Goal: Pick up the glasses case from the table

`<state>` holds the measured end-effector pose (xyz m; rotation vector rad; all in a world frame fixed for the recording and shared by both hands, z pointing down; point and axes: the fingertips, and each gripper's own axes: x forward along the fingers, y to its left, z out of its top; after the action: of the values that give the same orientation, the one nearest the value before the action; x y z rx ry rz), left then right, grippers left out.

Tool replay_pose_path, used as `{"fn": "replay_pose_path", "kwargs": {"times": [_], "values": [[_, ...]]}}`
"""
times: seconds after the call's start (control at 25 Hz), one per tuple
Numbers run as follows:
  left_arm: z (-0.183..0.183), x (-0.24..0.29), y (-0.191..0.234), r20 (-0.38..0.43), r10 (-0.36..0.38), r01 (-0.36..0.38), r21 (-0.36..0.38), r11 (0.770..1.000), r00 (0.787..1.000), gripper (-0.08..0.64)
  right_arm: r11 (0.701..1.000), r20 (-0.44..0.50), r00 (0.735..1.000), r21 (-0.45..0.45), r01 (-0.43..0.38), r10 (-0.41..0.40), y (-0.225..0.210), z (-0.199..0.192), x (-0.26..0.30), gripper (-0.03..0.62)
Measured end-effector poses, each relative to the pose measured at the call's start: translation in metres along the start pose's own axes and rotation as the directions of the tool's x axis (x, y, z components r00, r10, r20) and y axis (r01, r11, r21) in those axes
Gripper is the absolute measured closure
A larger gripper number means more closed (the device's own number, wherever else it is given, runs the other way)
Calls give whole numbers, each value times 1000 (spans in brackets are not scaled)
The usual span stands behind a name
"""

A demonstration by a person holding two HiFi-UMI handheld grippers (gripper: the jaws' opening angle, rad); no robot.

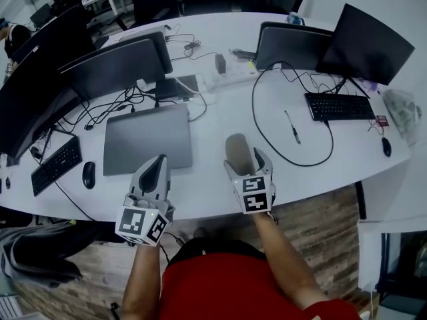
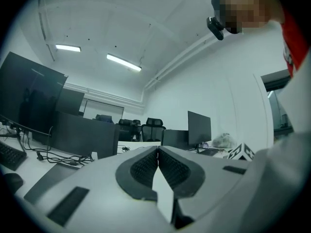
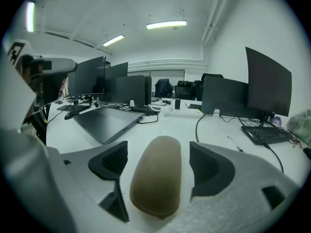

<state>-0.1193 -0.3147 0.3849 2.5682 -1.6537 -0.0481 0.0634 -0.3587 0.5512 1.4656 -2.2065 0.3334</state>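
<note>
The right gripper (image 1: 248, 165) angled down over the table (image 1: 220, 105), jaws spread either side of the tan case (image 3: 156, 178) lying there, pads clear. The left gripper (image 1: 155, 172) was held level, jaws pressed together.

Ceiling strip lights (image 3: 166, 24) are casting cool, even light, and the white worktop (image 1: 220, 112) is reflecting it brightly, close to glare in the head view. Shadows under the laptop (image 1: 148, 139) are falling soft and faint. Wide-angle lenses are bending every edge, and both gripper views are darkening to black corners. The left hand-held gripper (image 2: 158, 152) is looking soft and out of focus up close.
</note>
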Motion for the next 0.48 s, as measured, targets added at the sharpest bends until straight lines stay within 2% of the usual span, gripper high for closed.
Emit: {"fn": "replay_pose_path", "kwargs": {"times": [0.28,0.48], "values": [[-16,20,13,-36,-31,30,-26,999,999,549,1000,-145,989,10,-7,9,-1,-31,38,164],[-19,27,18,-41,-43,42,-34,999,998,549,1000,-208,978,23,0,5,-1,-46,51,158]]}}
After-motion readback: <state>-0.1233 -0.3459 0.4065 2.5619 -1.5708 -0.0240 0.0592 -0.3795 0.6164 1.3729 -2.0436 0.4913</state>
